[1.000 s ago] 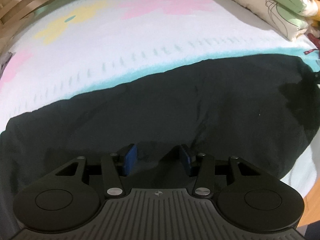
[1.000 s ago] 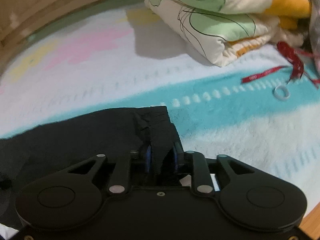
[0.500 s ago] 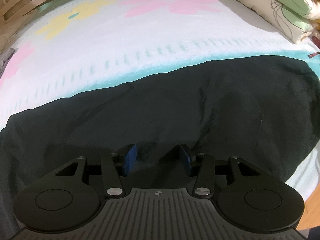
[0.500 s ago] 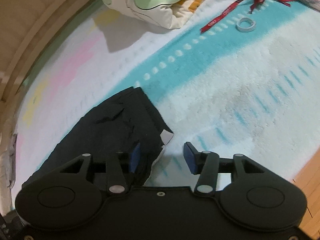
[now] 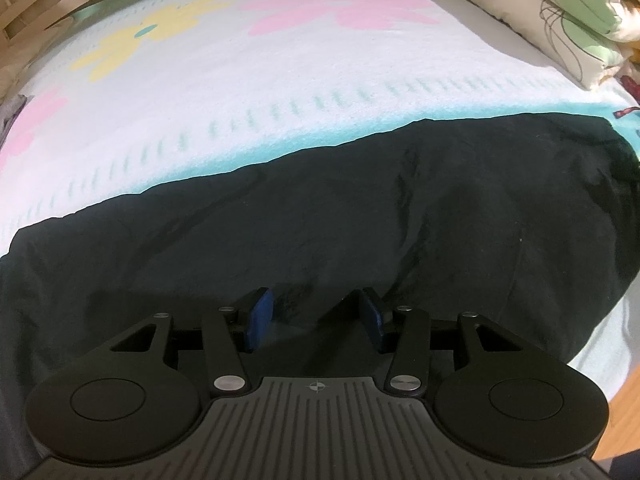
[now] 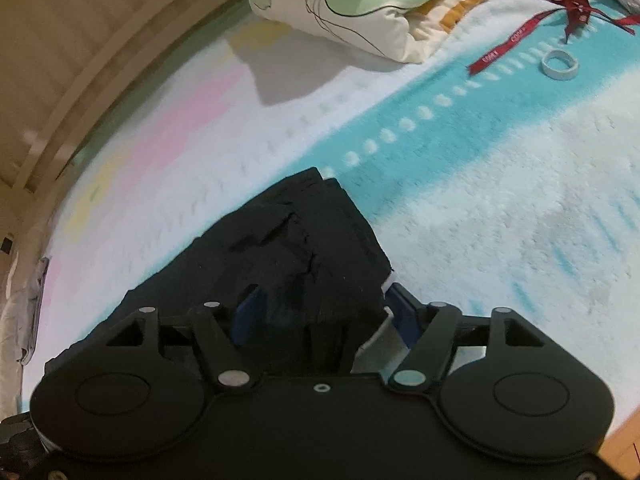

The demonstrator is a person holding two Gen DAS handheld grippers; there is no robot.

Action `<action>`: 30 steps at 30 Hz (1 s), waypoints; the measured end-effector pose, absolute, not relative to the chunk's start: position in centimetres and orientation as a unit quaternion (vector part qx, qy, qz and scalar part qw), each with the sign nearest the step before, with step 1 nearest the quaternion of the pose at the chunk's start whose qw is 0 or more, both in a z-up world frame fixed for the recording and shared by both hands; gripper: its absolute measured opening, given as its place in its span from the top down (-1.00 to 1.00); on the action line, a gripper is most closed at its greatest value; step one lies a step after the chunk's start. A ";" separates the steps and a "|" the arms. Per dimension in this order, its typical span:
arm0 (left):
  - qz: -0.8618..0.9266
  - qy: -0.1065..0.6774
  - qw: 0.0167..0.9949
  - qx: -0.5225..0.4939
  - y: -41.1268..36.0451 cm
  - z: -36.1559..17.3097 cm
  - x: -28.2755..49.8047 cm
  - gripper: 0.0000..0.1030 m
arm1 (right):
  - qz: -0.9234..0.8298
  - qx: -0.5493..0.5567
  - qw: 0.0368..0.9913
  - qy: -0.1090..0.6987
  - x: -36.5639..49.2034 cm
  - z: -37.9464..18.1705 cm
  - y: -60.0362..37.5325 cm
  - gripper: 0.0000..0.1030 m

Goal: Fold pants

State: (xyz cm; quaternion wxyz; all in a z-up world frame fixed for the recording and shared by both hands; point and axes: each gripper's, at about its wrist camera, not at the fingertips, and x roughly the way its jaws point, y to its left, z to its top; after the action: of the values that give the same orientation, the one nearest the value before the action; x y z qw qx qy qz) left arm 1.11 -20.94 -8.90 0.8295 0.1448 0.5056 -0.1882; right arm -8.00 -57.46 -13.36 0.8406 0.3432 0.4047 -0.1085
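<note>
Pants (image 5: 360, 220), black, lying across a flower-patterned blanket (image 5: 240, 92) on the bed. Left gripper (image 5: 316, 310): jaws half apart over the cloth, pads pressing nothing. Right gripper (image 6: 324, 312): jaws just opened wide, the pants' bunched end loose between them; red ribbon (image 6: 532, 28) and white ring (image 6: 559, 65) well beyond

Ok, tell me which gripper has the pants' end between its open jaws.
The right gripper: the bunched end of the black pants sits between its jaws, which have just been opening. The left gripper hovers open over the flat middle.
</note>
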 end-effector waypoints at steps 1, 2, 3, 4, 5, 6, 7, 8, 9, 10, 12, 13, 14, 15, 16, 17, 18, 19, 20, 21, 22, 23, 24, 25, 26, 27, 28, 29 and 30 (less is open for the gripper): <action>-0.188 0.506 0.829 0.146 -21.0 -8.9 1.1 0.10 | -0.107 0.344 0.843 0.400 -8.0 -13.4 -57.5 -0.39; -0.188 0.505 0.829 0.147 -21.0 -8.9 1.1 0.10 | -0.107 0.346 0.844 0.396 -7.9 -13.5 -57.5 -0.27; -0.189 0.504 0.830 0.149 -21.1 -8.9 1.1 0.10 | -0.110 0.346 0.845 0.393 -7.9 -13.6 -57.5 -0.13; -0.189 0.504 0.830 0.150 -21.1 -8.9 1.1 0.10 | -0.117 0.339 0.846 0.395 -7.7 -13.6 -57.5 0.29; -0.190 0.503 0.829 0.150 -21.1 -8.9 1.1 0.10 | -0.116 0.332 0.846 0.400 -7.6 -13.6 -57.5 0.34; -0.190 0.504 0.829 0.150 -21.1 -8.9 1.1 0.10 | -0.110 0.336 0.845 0.401 -7.5 -13.6 -57.6 0.37; -0.190 0.504 0.830 0.149 -21.1 -8.8 1.1 0.10 | -0.111 0.339 0.845 0.398 -7.5 -13.4 -57.6 0.38; -0.188 0.503 0.830 0.148 -21.0 -8.8 1.1 0.10 | -0.110 0.340 0.846 0.396 -7.5 -13.1 -57.5 0.38; -0.185 0.501 0.832 0.148 -21.0 -8.6 1.1 0.10 | -0.108 0.337 0.849 0.392 -7.5 -12.5 -57.3 0.38; -0.183 0.496 0.836 0.149 -21.0 -8.4 1.0 0.10 | -0.107 0.334 0.852 0.389 -7.4 -11.8 -57.0 0.38; -0.180 0.481 0.843 0.157 -21.2 -8.1 0.7 0.10 | -0.099 0.341 0.856 0.376 -7.3 -10.3 -56.6 0.38; -0.182 0.477 0.844 0.163 -21.4 -8.0 0.6 0.10 | -0.093 0.343 0.859 0.368 -7.3 -9.6 -56.3 0.38; -0.184 0.476 0.844 0.167 -21.6 -8.1 0.5 0.10 | -0.088 0.338 0.865 0.360 -7.2 -8.7 -55.8 0.38; -0.186 0.477 0.842 0.170 -21.8 -8.3 0.5 0.10 | -0.083 0.329 0.872 0.353 -7.1 -7.7 -55.3 0.38; -0.187 0.482 0.838 0.173 -22.0 -8.6 0.5 0.10 | -0.076 0.324 0.877 0.348 -6.9 -6.9 -54.7 0.38; -0.186 0.489 0.834 0.175 -22.1 -9.1 0.6 0.09 | -0.067 0.322 0.880 0.342 -6.7 -6.1 -54.0 0.38; -0.184 0.486 0.837 0.172 -22.1 -9.3 0.6 0.09 | -0.060 0.322 0.882 0.338 -6.5 -5.5 -53.4 0.38; -0.185 0.484 0.838 0.171 -22.2 -9.3 0.7 0.09 | -0.054 0.322 0.884 0.336 -6.3 -4.9 -52.7 0.38; -0.186 0.486 0.837 0.171 -22.1 -9.1 0.7 0.09 | -0.045 0.319 0.886 0.335 -6.1 -4.3 -51.8 0.39; -0.184 0.489 0.836 0.166 -21.8 -8.9 0.8 0.09 | -0.033 0.315 0.888 0.334 -5.8 -3.7 -50.9 0.39; -0.180 0.493 0.836 0.159 -21.4 -8.7 1.0 0.10 | -0.023 0.311 0.890 0.332 -5.6 -3.3 -50.1 0.39; -0.175 0.497 0.837 0.150 -20.9 -8.5 1.1 0.10 | -0.012 0.308 0.892 0.330 -5.2 -2.9 -48.9 0.41; -0.168 0.500 0.838 0.141 -20.1 -8.2 1.4 0.10 | -0.001 0.304 0.894 0.329 -5.0 -2.4 -47.9 0.41; -0.161 0.502 0.840 0.132 -19.4 -8.0 1.7 0.10 | 0.011 0.299 0.896 0.328 -4.7 -2.1 -46.9 0.41; -0.152 0.502 0.842 0.125 -18.6 -7.6 1.9 0.10 | 0.024 0.294 0.898 0.326 -4.4 -1.7 -45.7 0.41; -0.139 0.502 0.845 0.119 -17.7 -7.3 2.2 0.10 | 0.037 0.288 0.900 0.326 -4.1 -1.3 -44.4 0.41; -0.125 0.501 0.849 0.110 -16.7 -6.8 2.6 0.10 | 0.049 0.283 0.900 0.327 -3.8 -1.0 -43.2 0.41; -0.112 0.500 0.853 0.098 -15.5 -6.3 3.0 0.10 | 0.060 0.279 0.901 0.327 -3.4 -0.8 -42.0 0.41; -0.101 0.498 0.857 0.084 -14.4 -5.7 3.4 0.10 | 0.070 0.277 0.900 0.328 -3.1 -0.6 -40.7 0.41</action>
State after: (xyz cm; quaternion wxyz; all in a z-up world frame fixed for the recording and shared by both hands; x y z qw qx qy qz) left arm 3.37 -14.35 -5.70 0.8574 0.0836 0.4977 -0.1008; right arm -3.09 -40.75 -0.62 0.9005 0.2765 0.3284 0.0697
